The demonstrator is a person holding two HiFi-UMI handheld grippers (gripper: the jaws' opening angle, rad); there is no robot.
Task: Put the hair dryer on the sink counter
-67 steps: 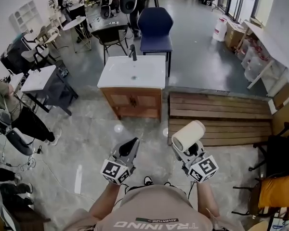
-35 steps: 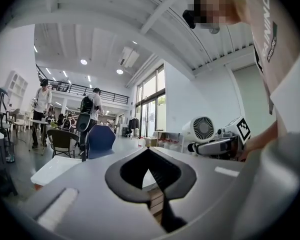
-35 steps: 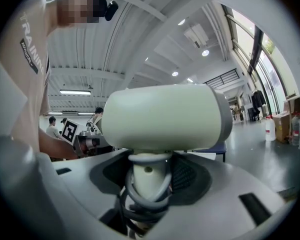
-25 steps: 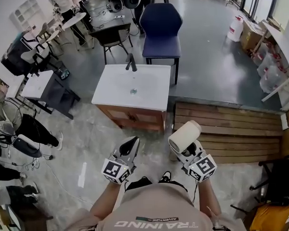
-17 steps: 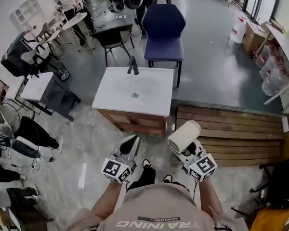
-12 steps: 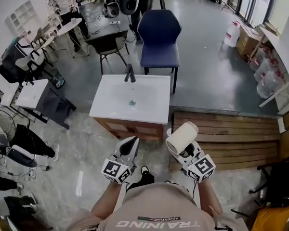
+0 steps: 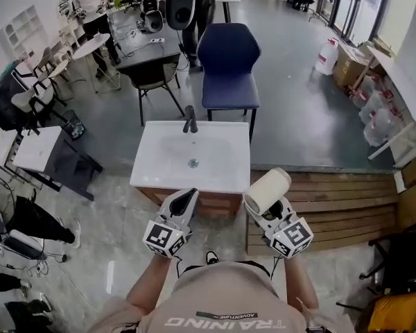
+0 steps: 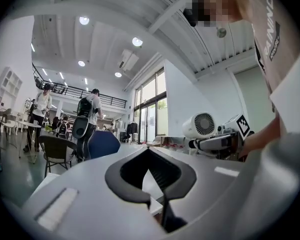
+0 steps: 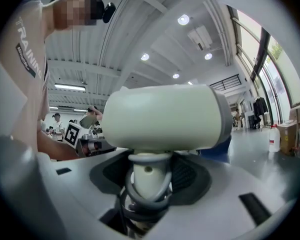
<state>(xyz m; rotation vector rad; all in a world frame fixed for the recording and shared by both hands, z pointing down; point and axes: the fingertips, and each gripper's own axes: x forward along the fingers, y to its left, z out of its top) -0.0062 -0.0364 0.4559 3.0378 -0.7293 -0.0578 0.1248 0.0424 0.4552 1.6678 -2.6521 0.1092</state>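
Cream-white hair dryer (image 7: 267,191) held off the ground in the right tongs (image 7: 263,211), barrel lying crosswise above the tongs. It is not on the white sink worktop (image 7: 152,175); in the head view it sits just right of that worktop's near right corner, over the left end of the brown slatted wooden platform (image 7: 333,200). Right gripper view: right tongs (image 9: 147,184) closed on the hair dryer's (image 9: 165,116) round handle, with a grey cable (image 9: 140,196) looped round the handle below the barrel. Left tongs (image 7: 185,201) level with the right ones and well apart from them, in front of the worktop's near edge. Left gripper view: left tongs (image 8: 150,154) closed tip to tip, gripping nothing; the dryer's rear grille (image 8: 204,125) shows off to the right. The worktop has a shallow basin with a round drain (image 7: 193,163) and a black tap (image 7: 190,118) at its far edge, and rests on a wooden cabinet (image 7: 211,201). Beyond it, a dark blue chair (image 7: 228,64); far left, a dark table (image 7: 135,44) with people standing around it. A white plastic jug (image 7: 325,55) on the grey floor, far right.
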